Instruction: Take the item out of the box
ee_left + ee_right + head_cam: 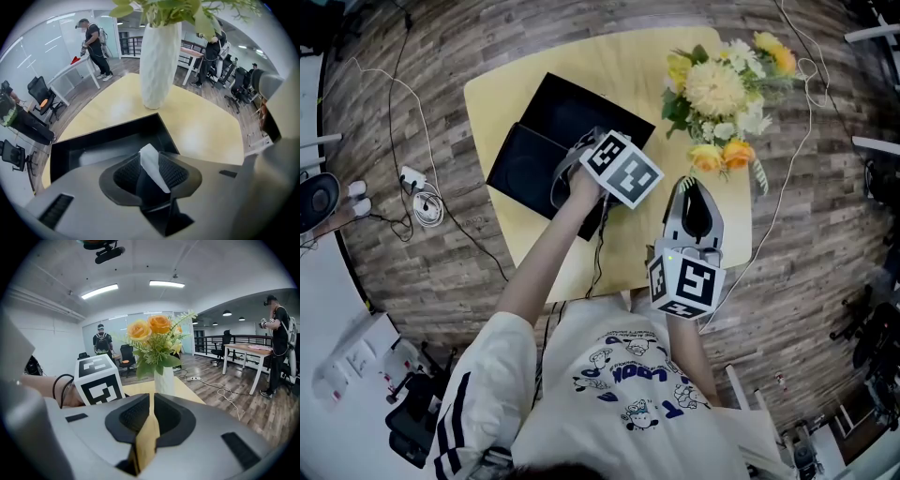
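**A:** What could go wrong here?

**B:** The box (572,117) might drag, because nothing steadies it. The right gripper (150,411) hangs off to the side with its jaws clenched on nothing. The thin white item (148,157) is pinched in the left gripper (152,176) jaws over the open box, and it could slip or tear.

**A:** And the surroundings?

**B:** It's an open office with a wood floor (441,94). The desk (609,66) is pale yellow, and a vase (159,61) of flowers stands just beyond the box.

The box (581,108) is flat, black and open, sitting toward the far-left corner of the table (628,56), with what looks like its lid (525,169) overlapping it by the left edge. The item (149,157), a thin white slip, stands tilted above the box, pinched in the left gripper (152,168).
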The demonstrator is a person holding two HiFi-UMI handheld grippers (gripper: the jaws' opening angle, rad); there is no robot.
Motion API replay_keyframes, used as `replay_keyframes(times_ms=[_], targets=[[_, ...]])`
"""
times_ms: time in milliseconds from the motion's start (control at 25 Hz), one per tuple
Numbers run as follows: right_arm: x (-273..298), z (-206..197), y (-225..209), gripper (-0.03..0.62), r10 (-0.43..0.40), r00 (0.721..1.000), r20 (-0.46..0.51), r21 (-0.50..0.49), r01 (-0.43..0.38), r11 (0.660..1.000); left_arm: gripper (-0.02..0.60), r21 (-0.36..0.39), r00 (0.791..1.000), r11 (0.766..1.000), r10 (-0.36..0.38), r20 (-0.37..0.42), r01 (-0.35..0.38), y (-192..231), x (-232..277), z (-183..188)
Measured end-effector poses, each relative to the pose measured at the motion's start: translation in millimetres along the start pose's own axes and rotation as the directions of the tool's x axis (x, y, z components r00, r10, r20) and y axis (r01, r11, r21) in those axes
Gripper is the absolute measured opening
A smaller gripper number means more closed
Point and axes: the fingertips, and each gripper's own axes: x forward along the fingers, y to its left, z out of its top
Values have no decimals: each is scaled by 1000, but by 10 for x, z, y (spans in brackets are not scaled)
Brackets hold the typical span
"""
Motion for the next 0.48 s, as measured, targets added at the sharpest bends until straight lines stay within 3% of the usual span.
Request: replay_keyframes(times_ms=[480], targets=[[-18, -30, -11, 46, -11, 1000, -5, 1, 11, 1000, 65, 63, 1000, 998, -23, -17, 24, -8, 5, -18]])
